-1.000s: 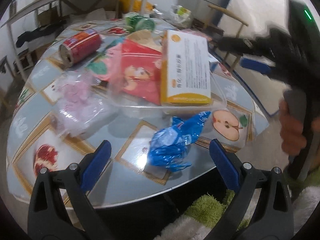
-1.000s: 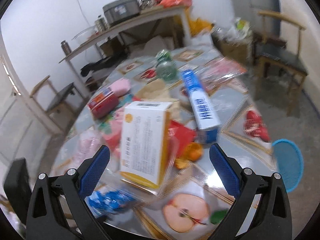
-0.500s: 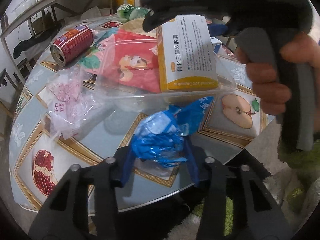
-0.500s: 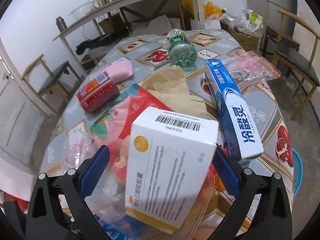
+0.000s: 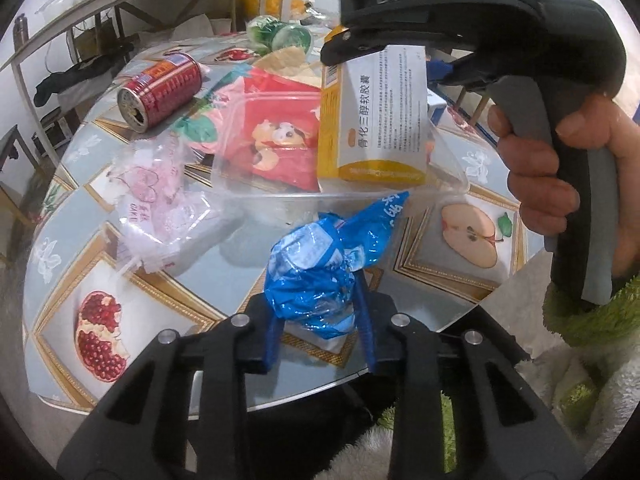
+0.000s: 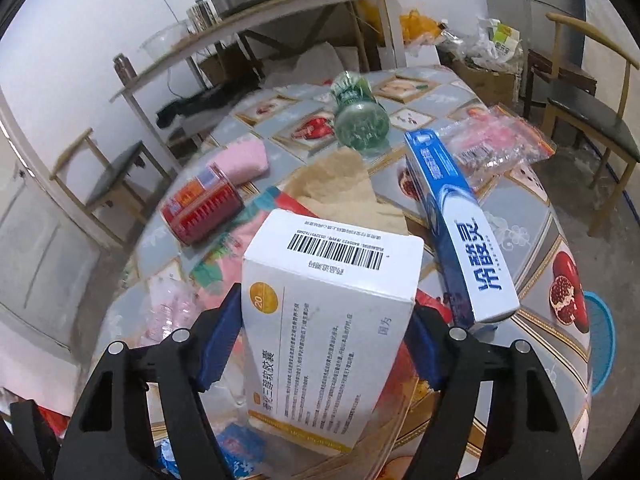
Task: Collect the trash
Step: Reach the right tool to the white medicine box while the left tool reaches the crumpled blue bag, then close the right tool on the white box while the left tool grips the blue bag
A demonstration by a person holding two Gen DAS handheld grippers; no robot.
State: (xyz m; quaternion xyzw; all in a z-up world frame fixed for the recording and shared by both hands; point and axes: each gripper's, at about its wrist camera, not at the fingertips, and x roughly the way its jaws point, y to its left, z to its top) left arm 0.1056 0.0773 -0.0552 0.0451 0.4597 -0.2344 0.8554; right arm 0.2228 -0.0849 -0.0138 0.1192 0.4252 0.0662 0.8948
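Clutter covers a round table [image 5: 100, 236] with a fruit-print cloth, its near rim cut off at six o'clock in both views behind the black gripper arms. A clear plastic tray [image 5: 256, 184] lies near the middle; its edges are hard to trace against the glare, and whether the box's lower end stands in the tray or only behind its wall cannot be told.

In the right wrist view the right gripper [image 6: 324, 340] straddles a white and yellow medicine box [image 6: 332, 320] standing tilted. The jaws are closing, the blue pads at three and nine o'clock of the box and flush to its sides, though actual pressure is hard to judge. From the left wrist camera the same tool sits at one o'clock, gripped by a hand [image 5: 560, 168] with a fuzzy green sleeve [image 5: 588, 312].

A blue toothpaste carton [image 6: 460, 224] leans at two o'clock of the box, its lower end hidden behind the right arm.

The left gripper [image 5: 320, 320] has its jaws closing on a crumpled blue wrapper [image 5: 320, 272] at the table's near edge; the pads are mostly buried in the foil.

A red can [image 5: 160, 92] lies on its side at eleven o'clock, and a green bottle [image 6: 360, 116] beyond it is blurred.
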